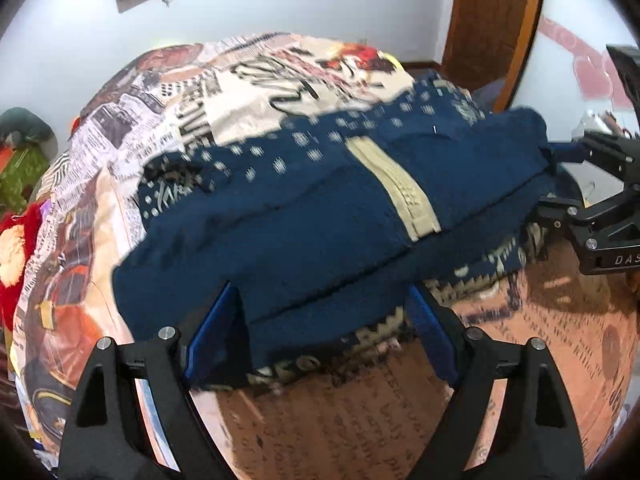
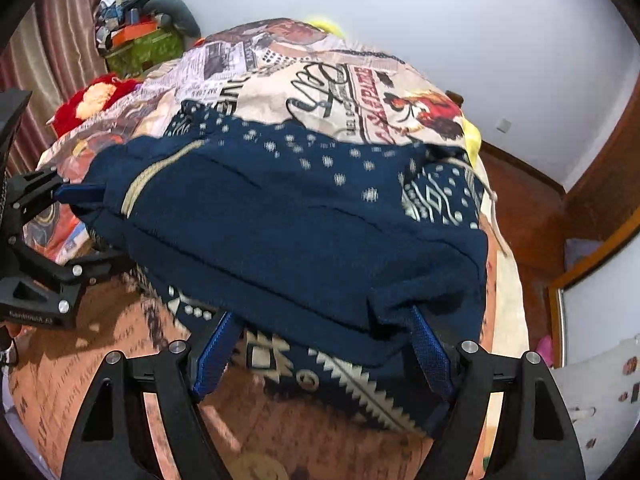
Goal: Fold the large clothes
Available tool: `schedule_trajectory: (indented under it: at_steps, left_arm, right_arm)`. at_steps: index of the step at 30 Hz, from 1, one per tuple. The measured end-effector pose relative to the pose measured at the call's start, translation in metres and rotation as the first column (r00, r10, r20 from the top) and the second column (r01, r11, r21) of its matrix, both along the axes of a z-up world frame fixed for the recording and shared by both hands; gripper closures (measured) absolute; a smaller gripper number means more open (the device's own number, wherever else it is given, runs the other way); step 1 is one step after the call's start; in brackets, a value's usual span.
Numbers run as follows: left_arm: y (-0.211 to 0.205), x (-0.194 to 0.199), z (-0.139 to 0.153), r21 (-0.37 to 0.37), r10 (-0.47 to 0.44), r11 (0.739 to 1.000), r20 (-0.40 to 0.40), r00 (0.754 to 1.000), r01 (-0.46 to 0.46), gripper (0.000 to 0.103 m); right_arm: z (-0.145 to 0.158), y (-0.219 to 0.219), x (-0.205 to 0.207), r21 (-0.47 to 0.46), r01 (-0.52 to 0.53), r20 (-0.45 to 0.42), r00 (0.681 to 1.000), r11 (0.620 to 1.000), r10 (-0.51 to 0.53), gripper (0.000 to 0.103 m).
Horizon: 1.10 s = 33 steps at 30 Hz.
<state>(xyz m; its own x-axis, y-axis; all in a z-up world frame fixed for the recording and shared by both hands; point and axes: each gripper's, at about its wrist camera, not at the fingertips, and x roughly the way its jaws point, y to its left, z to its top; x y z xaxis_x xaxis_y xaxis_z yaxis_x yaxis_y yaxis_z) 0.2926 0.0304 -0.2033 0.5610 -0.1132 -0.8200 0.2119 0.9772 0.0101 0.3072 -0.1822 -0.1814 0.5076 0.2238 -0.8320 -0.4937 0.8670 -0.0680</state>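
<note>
Folded navy garment at bed's near edge, both claws spread wide.

The navy patterned garment [image 1: 304, 216] lies folded on the printed bedspread [image 1: 248, 92]. The left claw [image 1: 320, 332] and right claw [image 2: 324, 344] both stand open, blue pads astride the near hem, not pressing. Risk: closing on the top layer alone would peel the fold apart; uneven pulls would skew it or drag it off the bed.
</note>
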Motion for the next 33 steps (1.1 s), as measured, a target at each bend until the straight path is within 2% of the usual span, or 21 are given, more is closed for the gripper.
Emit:
schedule_trajectory:
  at_steps: [2, 4, 9, 12, 15, 18, 22, 26, 33]
  left_arm:
    - [0.009, 0.008, 0.010, -0.015, 0.026, 1.000, 0.033, 0.999, -0.026, 0.017]
    - [0.018, 0.023, 0.018, 0.000, 0.061, 0.998, 0.061, 0.996, -0.062, 0.017]
    - [0.036, 0.073, 0.025, 0.038, 0.107, 0.993, 0.072, 0.992, -0.110, 0.017]
    - [0.047, 0.104, 0.024, 0.068, 0.137, 0.988, 0.065, 0.988, -0.141, 0.017]
    - [0.068, 0.135, 0.031, 0.092, 0.212, 0.972, 0.068, 0.975, -0.218, 0.017]
    - [0.102, 0.145, 0.051, 0.024, 0.289, 0.956, 0.086, 0.954, -0.292, 0.017]
    - [0.140, 0.134, 0.064, -0.082, 0.341, 0.939, 0.092, 0.936, -0.334, 0.017]
    - [0.164, 0.115, 0.041, -0.139, 0.350, 0.928, 0.008, 0.937, -0.345, 0.017]
    - [0.154, 0.097, -0.012, -0.197, 0.245, 0.944, -0.122, 0.962, -0.266, 0.017]
  right_arm:
    - [0.006, -0.001, 0.008, 0.033, 0.004, 0.002, 1.000, 0.999, -0.004, 0.024]
    - [0.010, -0.001, 0.019, 0.059, 0.009, 0.003, 1.000, 0.998, -0.009, 0.024]
    - [0.018, 0.004, 0.052, 0.084, 0.030, 0.027, 0.999, 0.996, -0.032, 0.024]
    - [0.019, 0.008, 0.083, 0.066, 0.046, 0.059, 0.997, 0.997, -0.050, 0.024]
    - [0.019, 0.010, 0.117, 0.015, 0.087, 0.085, 0.992, 0.996, -0.088, 0.024]
    - [0.029, 0.002, 0.139, 0.026, 0.131, 0.102, 0.986, 0.991, -0.133, 0.024]
    - [0.049, -0.018, 0.149, 0.132, 0.143, 0.091, 0.984, 0.981, -0.155, 0.024]
    - [0.050, -0.035, 0.139, 0.186, 0.130, 0.066, 0.987, 0.974, -0.144, 0.024]
    - [0.008, -0.054, 0.116, 0.140, 0.114, 0.004, 0.993, 0.984, -0.116, 0.026]
